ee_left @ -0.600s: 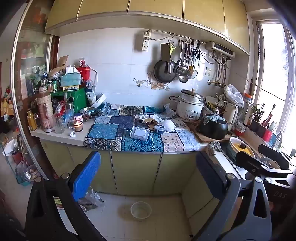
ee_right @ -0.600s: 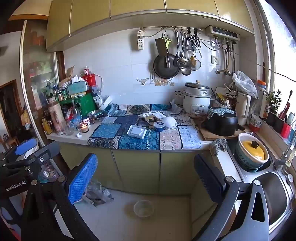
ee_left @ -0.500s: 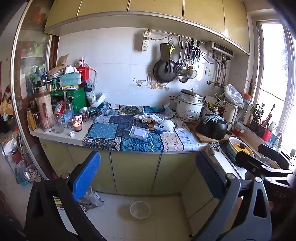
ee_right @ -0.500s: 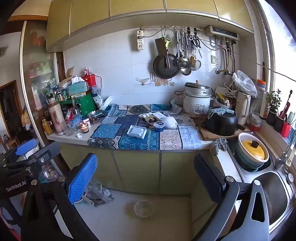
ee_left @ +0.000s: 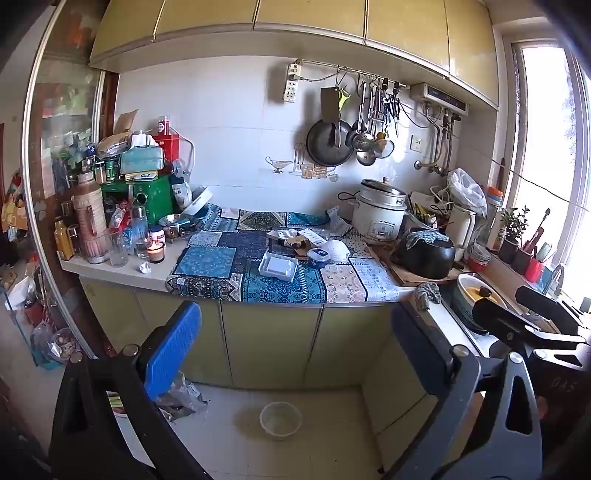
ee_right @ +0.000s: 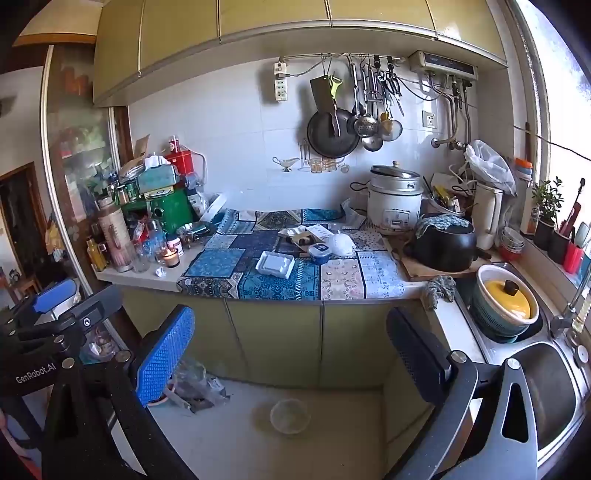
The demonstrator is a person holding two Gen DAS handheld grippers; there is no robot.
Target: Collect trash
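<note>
Both grippers, left (ee_left: 293,365) and right (ee_right: 290,365), hung spread and empty, trash far ahead: a crumpled paper (ee_left: 144,268) beside a lit candle (ee_left: 156,251) (risking burns if brushed).

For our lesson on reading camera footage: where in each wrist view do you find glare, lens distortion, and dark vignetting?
Left wrist view: the window is blown out white; the cabinets bow from fisheye distortion; the corners go black. Right wrist view: the window is likewise overexposed, the countertop edge curves, the corners darken, and the lit candle glows small.
</note>
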